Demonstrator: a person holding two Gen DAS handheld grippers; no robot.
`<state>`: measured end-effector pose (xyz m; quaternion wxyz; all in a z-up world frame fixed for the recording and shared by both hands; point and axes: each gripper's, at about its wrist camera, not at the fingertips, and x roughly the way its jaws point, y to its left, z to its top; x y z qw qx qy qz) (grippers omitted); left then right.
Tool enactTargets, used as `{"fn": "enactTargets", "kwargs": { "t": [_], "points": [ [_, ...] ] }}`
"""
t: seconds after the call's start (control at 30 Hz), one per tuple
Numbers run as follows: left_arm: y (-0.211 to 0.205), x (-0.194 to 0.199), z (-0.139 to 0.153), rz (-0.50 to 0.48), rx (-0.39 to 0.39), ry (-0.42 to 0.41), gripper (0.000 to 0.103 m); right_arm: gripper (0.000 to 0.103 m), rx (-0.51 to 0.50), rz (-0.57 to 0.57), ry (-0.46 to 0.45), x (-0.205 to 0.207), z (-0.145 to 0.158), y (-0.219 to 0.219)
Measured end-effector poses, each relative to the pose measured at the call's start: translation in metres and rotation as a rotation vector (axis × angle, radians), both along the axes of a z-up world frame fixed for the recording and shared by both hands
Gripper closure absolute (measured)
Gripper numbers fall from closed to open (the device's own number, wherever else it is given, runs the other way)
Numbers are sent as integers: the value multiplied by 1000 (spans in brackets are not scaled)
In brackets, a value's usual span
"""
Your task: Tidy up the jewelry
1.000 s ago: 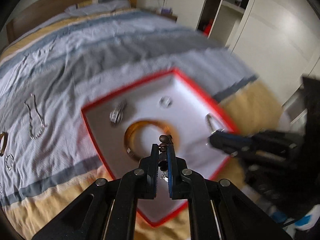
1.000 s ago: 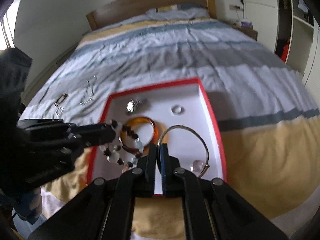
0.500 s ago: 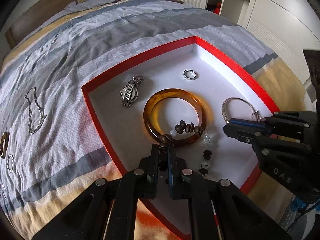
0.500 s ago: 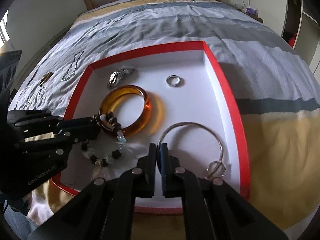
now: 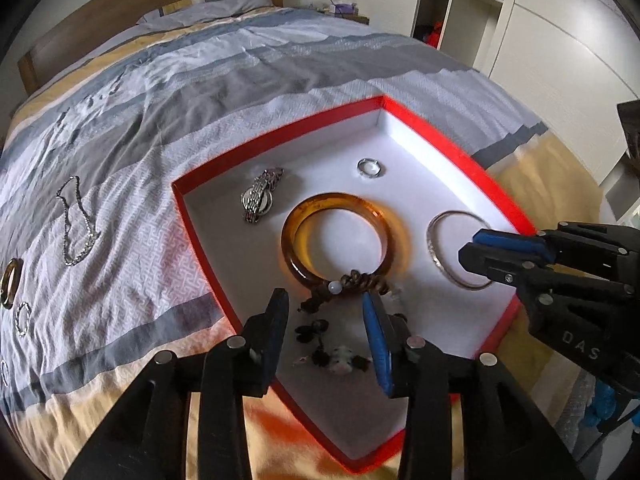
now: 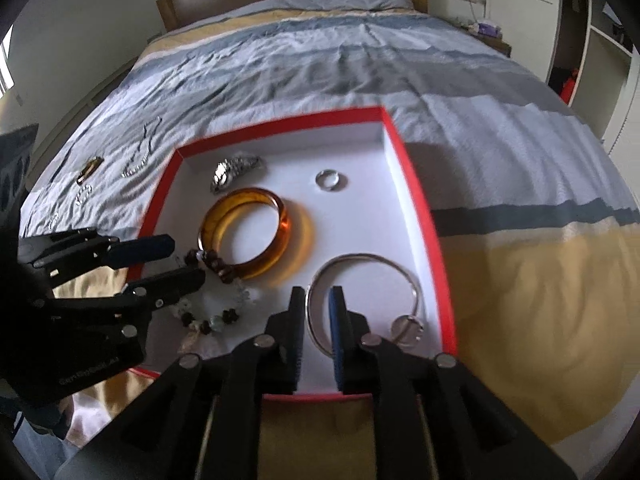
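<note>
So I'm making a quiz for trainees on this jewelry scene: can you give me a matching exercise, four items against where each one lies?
Items:
1. amber bangle
2. silver bangle
3. chain
4. ring

Places:
A. on the bedspread, outside the box
B. between the open right claw's fingers
C. far part of the box, lying alone
D. middle of the box, beaded bracelet draped on its near edge

Pairs: 1-D, 2-B, 3-A, 4-C

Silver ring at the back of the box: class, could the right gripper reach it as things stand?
Probably yes. The right gripper is open over the silver bangle, and bare white floor lies between it and the silver ring.
</note>
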<state>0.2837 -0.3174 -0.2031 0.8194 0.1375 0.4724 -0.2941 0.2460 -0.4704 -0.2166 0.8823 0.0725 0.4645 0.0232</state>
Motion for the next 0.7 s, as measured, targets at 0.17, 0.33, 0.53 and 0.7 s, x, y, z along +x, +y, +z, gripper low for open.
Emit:
{"fn": "enactTargets", "kwargs": {
  "t": [0.17,0.33,0.53,0.7],
  "points": [
    [13,-13,23,20,-28,-34,55,78,-7,-25,-33,-16,22,1],
    [35,-32,48,63,-48,-76,48,76,-4,-37,-68,-37,46,11],
    [73,-61,76,135,-57,-139,40,66,-6,-52,-111,-66,74,33],
    [106,-84,95,185,-50,-194,40,61,-12,-56,-155,-90,98,57]
  ]
}}
